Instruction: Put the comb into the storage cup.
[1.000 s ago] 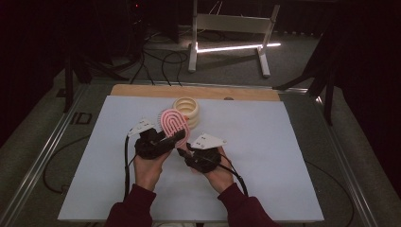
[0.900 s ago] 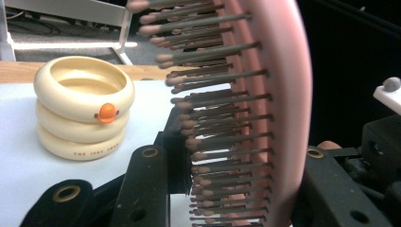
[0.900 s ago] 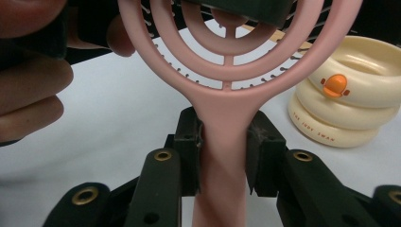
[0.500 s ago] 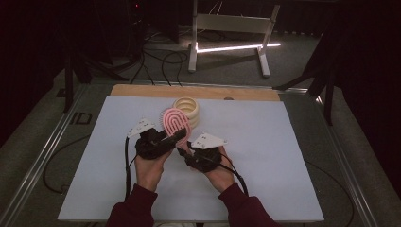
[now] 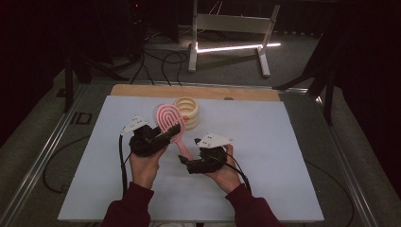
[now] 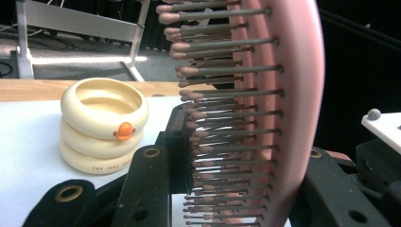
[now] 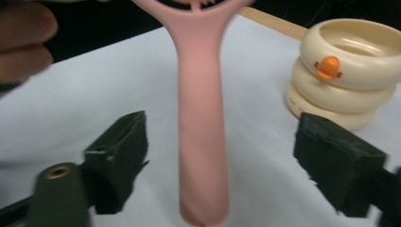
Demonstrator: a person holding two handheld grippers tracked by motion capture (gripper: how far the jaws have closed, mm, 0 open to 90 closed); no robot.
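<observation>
Stock as I read it from my remote station:

1. Hairbrush (image 5: 166,119), pink, oval head with grey bristles tipped pink, long straight handle. I see it lifted off the table, head up and toward the far side, handle slanting down toward the person. In the left gripper view the bristles point to that view's left.

2. Left gripper (image 5: 163,134), black, white plate on top, held in the person's left hand (image 5: 144,163). Its jaws are clamped on the head of the hairbrush; in the left gripper view one jaw sits against the bristle side, the other against the smooth pink back.

3. Right gripper (image 5: 185,161), black, white plate on top, held in the person's right hand (image 5: 226,174). Its jaws have just been opening and now stand wide. In the right gripper view the hairbrush handle hangs between them with a clear gap to each pad, so nothing is gripped.

4. Cream holder (image 5: 187,112), three stacked rings with a small orange mark on the side, upright on the mat just beyond the brush head.

5. White mat (image 5: 265,156) covering the table, with a wooden strip (image 5: 198,91) along the far edge
</observation>
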